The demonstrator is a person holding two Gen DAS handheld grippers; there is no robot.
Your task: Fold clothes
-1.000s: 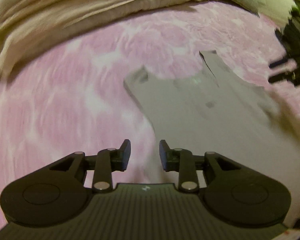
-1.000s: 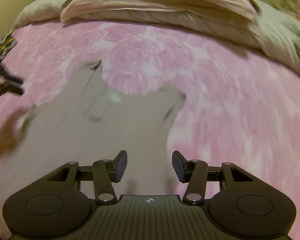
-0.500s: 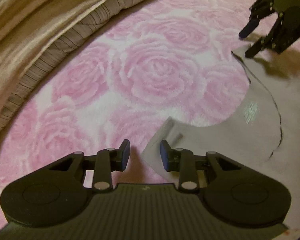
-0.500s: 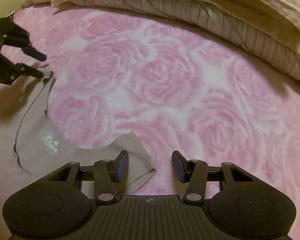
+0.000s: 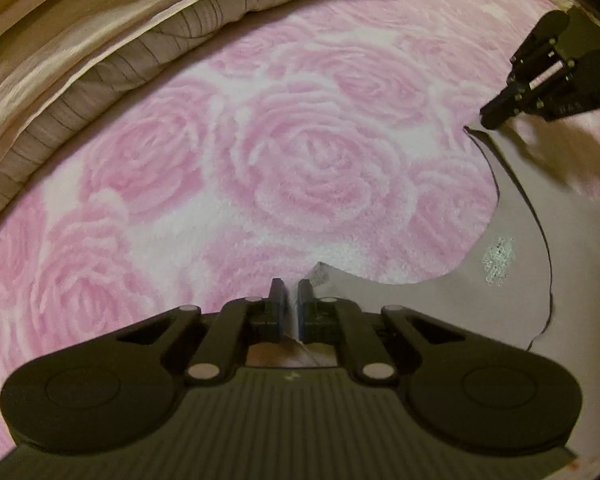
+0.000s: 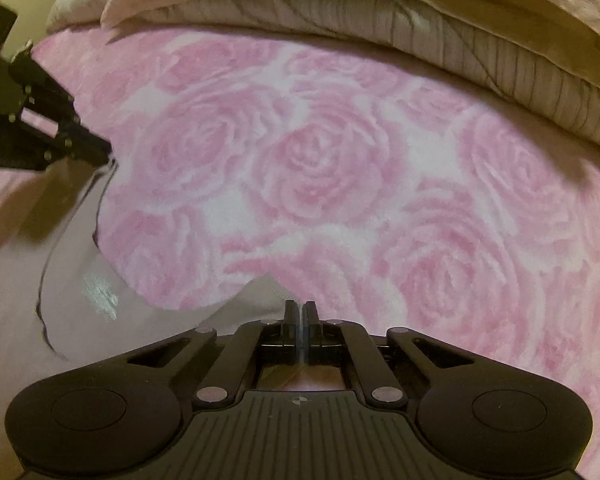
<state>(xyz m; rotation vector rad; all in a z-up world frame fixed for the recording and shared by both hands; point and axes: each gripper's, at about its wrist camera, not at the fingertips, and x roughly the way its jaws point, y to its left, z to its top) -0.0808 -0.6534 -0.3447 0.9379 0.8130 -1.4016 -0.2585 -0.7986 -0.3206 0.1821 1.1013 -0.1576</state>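
A grey sleeveless top (image 5: 460, 320) lies flat on the pink rose blanket (image 5: 300, 160), with a small shiny label (image 5: 498, 256) inside its scooped neckline. My left gripper (image 5: 291, 286) is shut on the tip of the near shoulder strap. In the same view my right gripper (image 5: 494, 114) shows at the upper right, pinching the other strap tip. From the right wrist, the right gripper (image 6: 299, 307) is shut on its strap of the top (image 6: 20, 312), and the left gripper (image 6: 96, 152) holds the far strap at the left.
A heap of beige and striped bedding (image 5: 100, 60) runs along the far edge of the blanket (image 6: 320, 160) and appears again as bedding (image 6: 460, 40) across the top of the right wrist view. A yellowish wall (image 6: 28, 12) stands behind.
Both grippers went from open above the top to low over its two shoulder straps. Each has closed on a strap tip.
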